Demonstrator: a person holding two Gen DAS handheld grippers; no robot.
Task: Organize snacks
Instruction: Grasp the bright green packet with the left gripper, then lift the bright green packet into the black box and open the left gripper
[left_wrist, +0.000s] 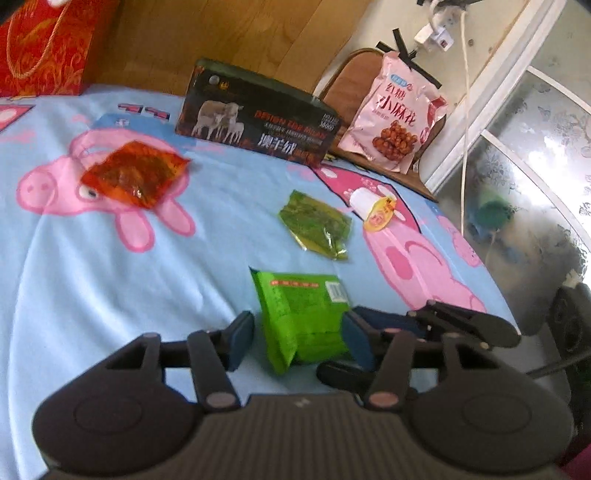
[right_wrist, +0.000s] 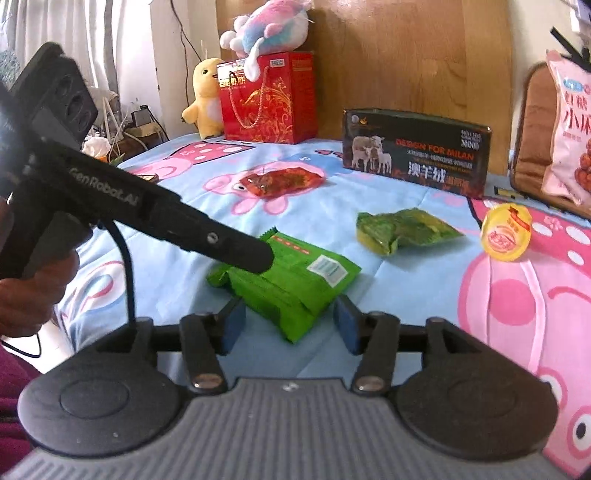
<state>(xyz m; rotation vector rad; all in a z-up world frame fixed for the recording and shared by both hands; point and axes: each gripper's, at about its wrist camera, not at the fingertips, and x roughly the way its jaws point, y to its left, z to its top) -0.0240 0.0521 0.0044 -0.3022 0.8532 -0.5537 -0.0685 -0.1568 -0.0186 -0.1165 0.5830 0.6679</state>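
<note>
A bright green snack pack (left_wrist: 303, 321) (right_wrist: 291, 284) lies on the blue cartoon-pig sheet, close in front of both grippers. My left gripper (left_wrist: 299, 339) is open with the pack between its blue pads; whether they touch it I cannot tell. My right gripper (right_wrist: 290, 326) is open just short of the pack's near end. The left gripper's black arm (right_wrist: 207, 240) reaches over the pack in the right wrist view. An olive-green pouch (left_wrist: 316, 225) (right_wrist: 402, 229), a red-orange pouch (left_wrist: 135, 173) (right_wrist: 280, 181) and a yellow-lidded jelly cup (left_wrist: 373, 208) (right_wrist: 506, 232) lie farther off.
A dark box with sheep pictures (left_wrist: 258, 118) (right_wrist: 413, 151) stands at the back. A pink snack bag (left_wrist: 395, 110) (right_wrist: 569, 140) leans on a brown chair. A red gift bag (right_wrist: 269, 99) and plush toys (right_wrist: 207, 99) stand at the headboard. The bed edge (left_wrist: 491, 280) drops off at the right.
</note>
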